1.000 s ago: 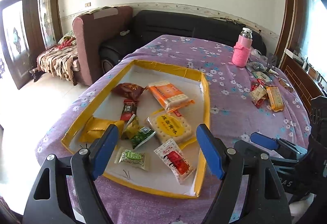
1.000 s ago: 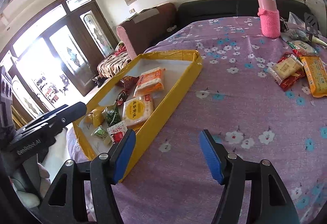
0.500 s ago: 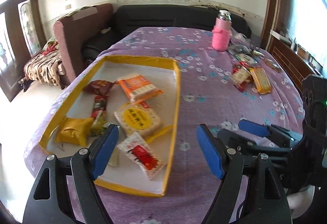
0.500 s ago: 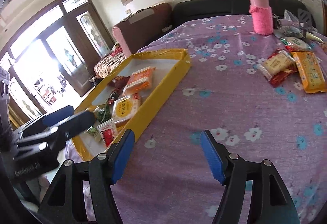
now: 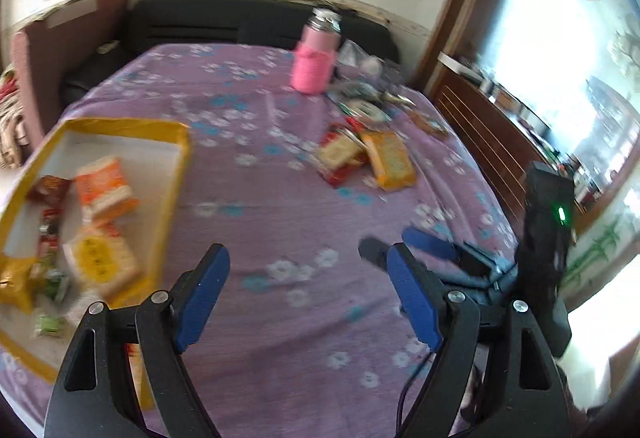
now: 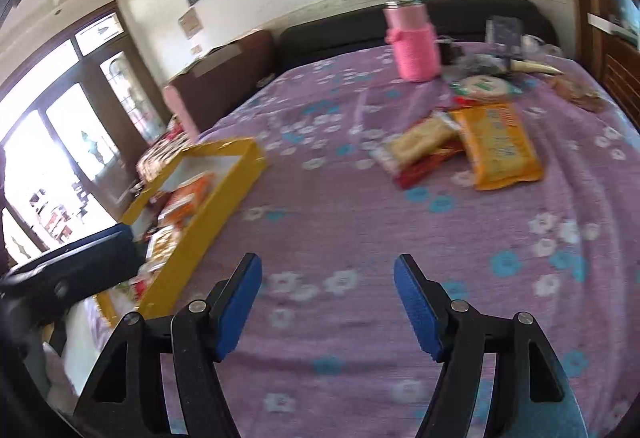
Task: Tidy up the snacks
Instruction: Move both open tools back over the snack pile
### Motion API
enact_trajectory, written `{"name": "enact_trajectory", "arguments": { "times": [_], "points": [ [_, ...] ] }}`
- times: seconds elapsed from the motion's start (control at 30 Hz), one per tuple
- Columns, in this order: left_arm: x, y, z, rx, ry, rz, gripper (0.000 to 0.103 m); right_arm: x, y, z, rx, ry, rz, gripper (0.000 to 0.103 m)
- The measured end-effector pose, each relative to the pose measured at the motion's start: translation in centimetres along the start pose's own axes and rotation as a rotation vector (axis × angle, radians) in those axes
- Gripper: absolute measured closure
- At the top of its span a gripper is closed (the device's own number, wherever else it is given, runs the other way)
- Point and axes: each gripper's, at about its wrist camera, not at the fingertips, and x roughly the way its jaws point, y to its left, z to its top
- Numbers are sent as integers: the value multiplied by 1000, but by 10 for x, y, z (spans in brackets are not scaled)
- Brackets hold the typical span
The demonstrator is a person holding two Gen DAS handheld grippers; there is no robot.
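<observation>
Left wrist view: left gripper (image 5: pixel 308 278) over bare purple flowered tablecloth (image 5: pixel 280 206), blue pads (image 5: pixel 202 298) spread wide with nothing between them; jaws just opened a little further; yellow tray (image 5: pixel 168 174) to the left of the gripper, holding an orange cracker pack (image 5: pixel 104 188), a round-label biscuit pack (image 5: pixel 100 262), a brown wrapper (image 5: pixel 50 187) and small green sweets, blurred; loose snack pile (image 5: pixel 368 156) well beyond the tray to its right, a yellow biscuit pack (image 5: pixel 392 160) lying against a red-edged cracker pack (image 5: pixel 340 154); pink bottle (image 5: pixel 314 56) upright farther back from the tray, near the dark sofa; right gripper (image 5: pixel 384 246) low at the right, also off the tray.

Right wrist view: right gripper (image 6: pixel 328 302) above the cloth, pads (image 6: pixel 418 310) apart and empty, jaws just widened; tray (image 6: pixel 224 198) to its left, snacks inside only partly seen; loose pile (image 6: pixel 460 146) far right of the tray, yellow pack (image 6: pixel 496 146) beside the cracker pack (image 6: pixel 420 140); pink bottle (image 6: pixel 414 44) behind the pile; part of the left gripper (image 6: pixel 68 270) at the left edge, near the tray's near corner; opening of that one not readable here.
</observation>
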Motion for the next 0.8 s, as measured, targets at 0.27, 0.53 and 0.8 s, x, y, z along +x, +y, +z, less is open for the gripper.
{"name": "enact_trajectory", "arguments": {
  "times": [0.27, 0.53, 0.8],
  "points": [
    [37, -21, -22, 47, 131, -47, 22, -10, -62, 22, 105, -38, -101, 32],
    [33, 9, -20, 20, 87, 7, 22, 7, -105, 76, 134, -61, -210, 32],
    [29, 36, -22, -13, 95, 23, 22, 93, -83, 132, 57, 10, -260, 32]
  ]
}}
